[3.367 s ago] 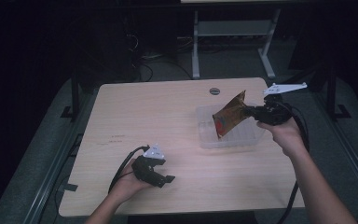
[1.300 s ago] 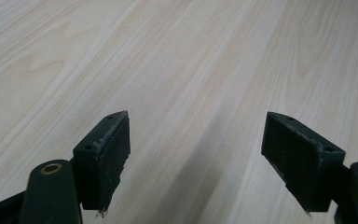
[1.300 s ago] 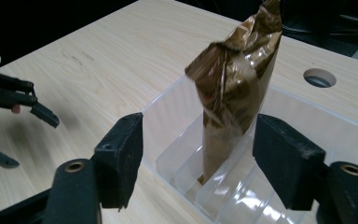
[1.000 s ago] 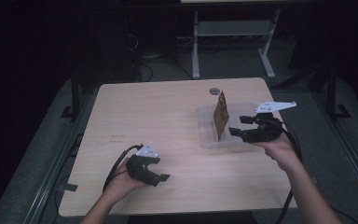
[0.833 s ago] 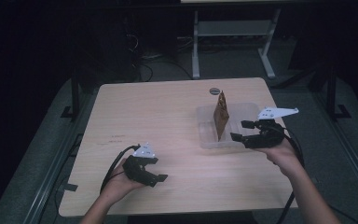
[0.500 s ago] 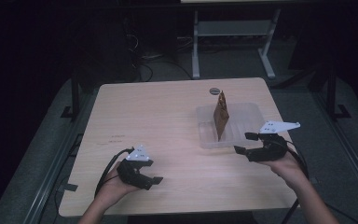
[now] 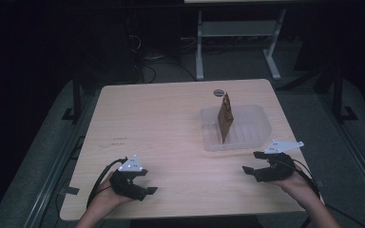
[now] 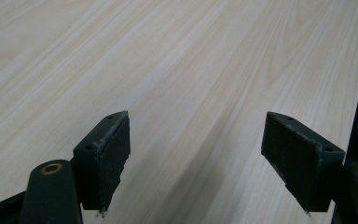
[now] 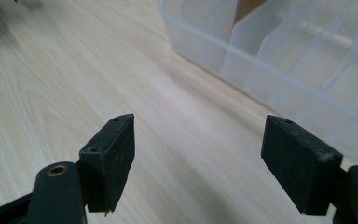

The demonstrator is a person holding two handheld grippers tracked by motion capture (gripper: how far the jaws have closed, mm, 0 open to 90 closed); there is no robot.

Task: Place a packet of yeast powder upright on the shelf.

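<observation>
Below, both pairs of jaws stand wide apart with nothing between them. Left gripper (image 8: 196, 163): black pads over bare pale wood grain; in the high view it sits at about 7 o'clock on the table (image 7: 171, 123), held in the person's left hand (image 7: 105, 199), a cable looping off toward the near-left edge. Right gripper (image 9: 198, 163): pads spread just short of the translucent rack (image 9: 303, 60), whose slotted dividers lie at 1 o'clock of the jaws. High view: right gripper at about 5 o'clock, the rack beyond it at 2 o'clock, a brown plate (image 7: 225, 118) standing upright on edge in one slot. Small dark disc (image 7: 218, 92) at the rack's far side.
</observation>
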